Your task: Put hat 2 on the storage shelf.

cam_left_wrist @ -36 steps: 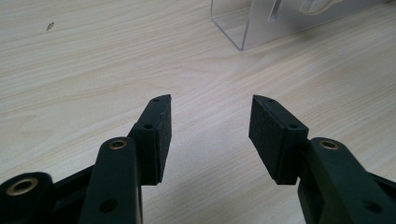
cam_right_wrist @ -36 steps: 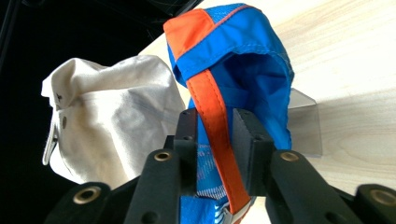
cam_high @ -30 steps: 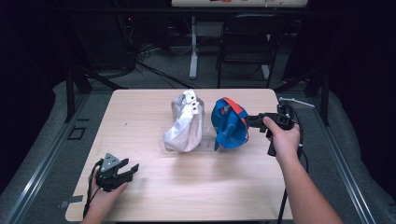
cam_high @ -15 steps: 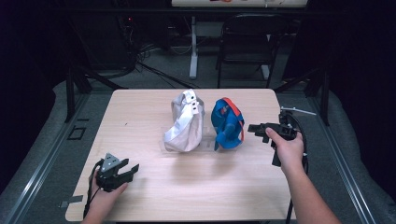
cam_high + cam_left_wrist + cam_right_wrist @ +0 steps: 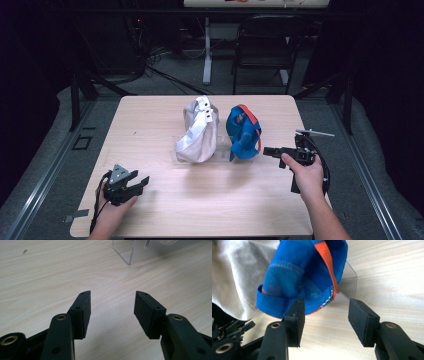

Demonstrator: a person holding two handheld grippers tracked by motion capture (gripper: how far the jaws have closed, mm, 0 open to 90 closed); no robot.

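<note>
The pale wooden surface (image 5: 150, 125) spans the middle of the high view, with a dark floor and a chair (image 5: 262, 45) behind it at the top of the frame. At the centre of the surface stands a grey-white cap (image 5: 197, 131), and touching its right side a blue cap (image 5: 242, 132) with an orange strap; both seem propped on a clear plastic stand (image 5: 350, 282). My right hand-held gripper (image 5: 270, 151) sits at the right of the frame, just beside the blue cap, jaws wide apart and holding nothing. My left hand-held gripper (image 5: 141, 181) rests at the lower left, well apart from the caps, jaws likewise spread wide and empty.
</note>
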